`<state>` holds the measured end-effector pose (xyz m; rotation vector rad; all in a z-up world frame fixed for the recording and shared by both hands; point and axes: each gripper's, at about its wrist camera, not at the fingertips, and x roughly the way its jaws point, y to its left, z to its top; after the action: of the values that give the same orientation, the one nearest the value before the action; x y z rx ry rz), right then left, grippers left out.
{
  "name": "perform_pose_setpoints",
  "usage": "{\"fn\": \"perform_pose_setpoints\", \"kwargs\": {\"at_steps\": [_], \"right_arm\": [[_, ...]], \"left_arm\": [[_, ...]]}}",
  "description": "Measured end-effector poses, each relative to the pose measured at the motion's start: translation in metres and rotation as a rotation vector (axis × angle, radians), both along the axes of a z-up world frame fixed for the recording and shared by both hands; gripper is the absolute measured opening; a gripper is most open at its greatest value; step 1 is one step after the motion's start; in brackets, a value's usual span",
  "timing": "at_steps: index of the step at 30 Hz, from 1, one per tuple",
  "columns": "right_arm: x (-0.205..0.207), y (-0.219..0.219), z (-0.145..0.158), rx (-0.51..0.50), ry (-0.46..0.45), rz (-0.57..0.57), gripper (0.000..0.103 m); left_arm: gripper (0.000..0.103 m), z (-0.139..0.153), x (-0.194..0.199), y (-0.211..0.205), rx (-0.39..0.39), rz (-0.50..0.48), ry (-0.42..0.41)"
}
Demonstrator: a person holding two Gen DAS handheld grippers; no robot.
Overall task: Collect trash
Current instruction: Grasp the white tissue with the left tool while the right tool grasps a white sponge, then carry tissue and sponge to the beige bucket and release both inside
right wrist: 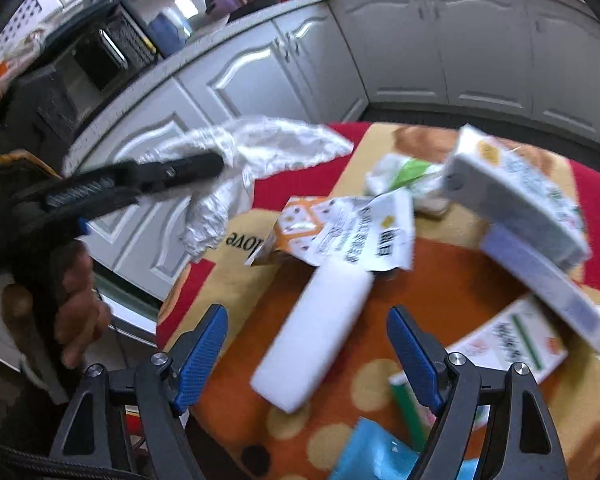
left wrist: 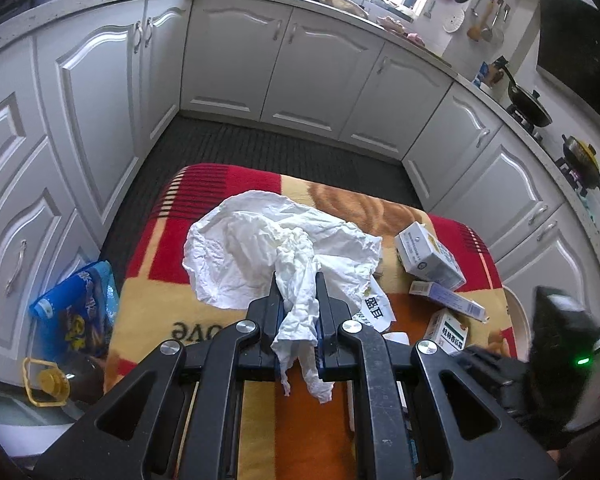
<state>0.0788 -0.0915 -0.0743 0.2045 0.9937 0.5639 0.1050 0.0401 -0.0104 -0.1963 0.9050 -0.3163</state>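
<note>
My left gripper (left wrist: 298, 286) is shut on a crumpled white tissue (left wrist: 260, 248), which hangs lifted above the blanket-covered table (left wrist: 172, 304). The right wrist view shows that gripper (right wrist: 216, 164) from the side, a hand (right wrist: 80, 312) on its handle and the tissue (right wrist: 260, 144) spread beyond its tip. My right gripper (right wrist: 307, 314) is open low over the table, its blue pads (right wrist: 204, 352) either side of a plain white box (right wrist: 320, 332) without touching it. Around it lie a torn printed wrapper (right wrist: 364, 236), an orange carton (right wrist: 296, 224) and medicine boxes (right wrist: 520, 196).
More small boxes (left wrist: 428, 256) sit at the table's right side, and a blue packet (right wrist: 376, 456) near its front edge. A blue snack bag (left wrist: 76, 312) and a yellow-capped bottle (left wrist: 52, 380) stand on the floor at left. White cabinets (left wrist: 280, 60) ring the dark floor.
</note>
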Motion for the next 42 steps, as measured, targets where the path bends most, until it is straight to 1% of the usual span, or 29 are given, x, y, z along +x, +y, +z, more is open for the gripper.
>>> {"fn": "perform_pose_setpoints", "kwargs": {"at_steps": [1,2,3,4,7,12,17,20,22,30,35,42], "right_arm": [[0.002,0.005,-0.006,-0.008,0.011,-0.001,0.065],[0.003,0.009,-0.011,-0.01,0.025,0.0,0.048],[0.003,0.011,-0.017,-0.008,0.037,-0.002,0.044],[0.003,0.01,-0.02,-0.002,0.036,-0.007,0.044],[-0.009,-0.002,-0.013,0.043,0.012,-0.023,0.036],[-0.036,-0.047,0.01,0.09,-0.043,-0.077,0.036],[-0.064,-0.1,0.033,0.122,-0.095,-0.167,0.036],[-0.078,-0.129,0.044,0.128,-0.121,-0.229,0.036],[-0.085,-0.146,0.05,0.114,-0.14,-0.271,0.036],[-0.112,-0.208,0.055,0.071,-0.16,-0.412,0.036],[-0.13,-0.239,0.058,0.05,-0.161,-0.473,0.036],[-0.15,-0.279,0.053,0.021,-0.157,-0.558,0.036]], "left_arm": [[0.009,0.0,-0.002,0.001,0.002,0.003,-0.003],[0.009,0.001,-0.003,0.003,0.007,0.006,-0.007],[0.009,0.001,-0.005,0.004,0.011,0.009,-0.01],[0.009,0.001,-0.008,0.004,0.015,0.01,-0.011],[0.009,0.004,-0.017,0.001,0.024,0.002,-0.023],[0.009,0.013,-0.028,-0.005,0.004,-0.015,-0.045],[0.009,0.023,-0.036,-0.024,-0.009,-0.051,-0.063],[0.009,0.03,-0.04,-0.041,-0.013,-0.087,-0.073],[0.009,0.033,-0.043,-0.053,-0.018,-0.112,-0.079],[0.009,0.038,-0.052,-0.12,-0.026,-0.238,-0.077],[0.009,0.037,-0.06,-0.165,-0.025,-0.314,-0.07],[0.009,0.031,-0.068,-0.224,-0.002,-0.415,-0.053]]}}
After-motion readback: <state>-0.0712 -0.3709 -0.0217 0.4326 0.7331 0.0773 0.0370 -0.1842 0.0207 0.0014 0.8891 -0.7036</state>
